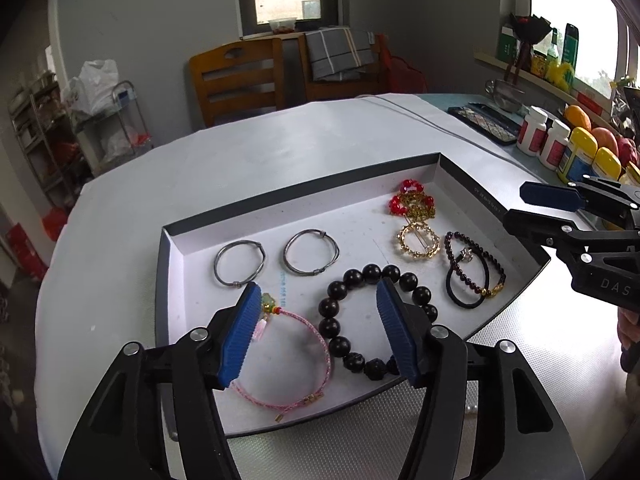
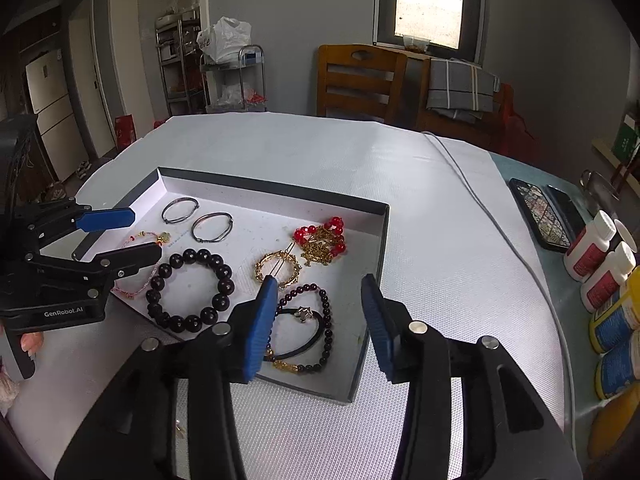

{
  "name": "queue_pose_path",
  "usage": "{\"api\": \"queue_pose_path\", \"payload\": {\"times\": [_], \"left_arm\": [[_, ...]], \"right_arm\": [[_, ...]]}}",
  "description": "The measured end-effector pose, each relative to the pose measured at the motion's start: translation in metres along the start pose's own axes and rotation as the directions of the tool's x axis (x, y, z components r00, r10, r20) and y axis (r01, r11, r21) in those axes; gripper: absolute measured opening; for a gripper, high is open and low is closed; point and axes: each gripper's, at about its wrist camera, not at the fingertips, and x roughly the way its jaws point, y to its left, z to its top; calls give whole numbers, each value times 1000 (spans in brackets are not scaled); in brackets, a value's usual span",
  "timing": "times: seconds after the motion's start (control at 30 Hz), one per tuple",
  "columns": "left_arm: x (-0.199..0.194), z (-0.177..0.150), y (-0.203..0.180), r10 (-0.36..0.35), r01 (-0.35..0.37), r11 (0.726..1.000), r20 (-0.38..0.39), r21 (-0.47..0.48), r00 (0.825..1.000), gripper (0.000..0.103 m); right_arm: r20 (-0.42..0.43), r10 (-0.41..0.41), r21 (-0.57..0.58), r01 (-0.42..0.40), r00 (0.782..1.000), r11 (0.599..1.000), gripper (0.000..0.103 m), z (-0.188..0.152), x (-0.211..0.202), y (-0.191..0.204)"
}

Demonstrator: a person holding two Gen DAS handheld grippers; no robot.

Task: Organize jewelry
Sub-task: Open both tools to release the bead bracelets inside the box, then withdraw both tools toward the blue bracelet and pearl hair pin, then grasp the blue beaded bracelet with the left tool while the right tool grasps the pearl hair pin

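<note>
Black bead bracelet (image 1: pixel 372 320) in tray (image 1: pixel 304 208)

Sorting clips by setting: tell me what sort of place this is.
Most likely a home dining room. Wooden dining chairs stand behind the cloth-covered table, a fridge stands by the door, and medicine bottles and fruit crowd the table's edge.

Each handheld gripper is a black plastic frame with round silver screws and two fingers faced with ribbed blue pads. The left gripper (image 2: pixel 120 236) reads "GenRobot.AI" in white; the right gripper (image 1: pixel 532 208) shows "DAS".
</note>
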Motion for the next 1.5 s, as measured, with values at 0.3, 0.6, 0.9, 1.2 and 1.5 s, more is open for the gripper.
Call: {"api": "queue_pose_path", "payload": {"times": [0.3, 0.6, 0.9, 1.2, 1.5], "left_arm": [[-30, -3, -3, 30, -30, 1000, 44, 4, 999, 81], [-66, -23, -13, 22, -22, 1000, 68, 5, 997, 91], [-82, -51, -21, 19, -20, 1000, 39, 11, 999, 92], [-96, -79, -22, 20, -20, 1000, 4, 5, 1000, 93], [-96, -108, -46, -66, 68, 997, -55, 40, 996, 93]], "right_arm": [[38, -16, 40, 14, 999, 999, 77, -11, -35, -3], [52, -33, 28, 32, 998, 999, 91, -36, -70, 5], [44, -35, 20, 34, 998, 999, 97, -61, -92, 11], [10, -20, 6, 20, 1000, 1000, 97, -87, -101, 18], [-21, -9, 2, 9, 1000, 1000, 97, -112, -109, 16]]}}
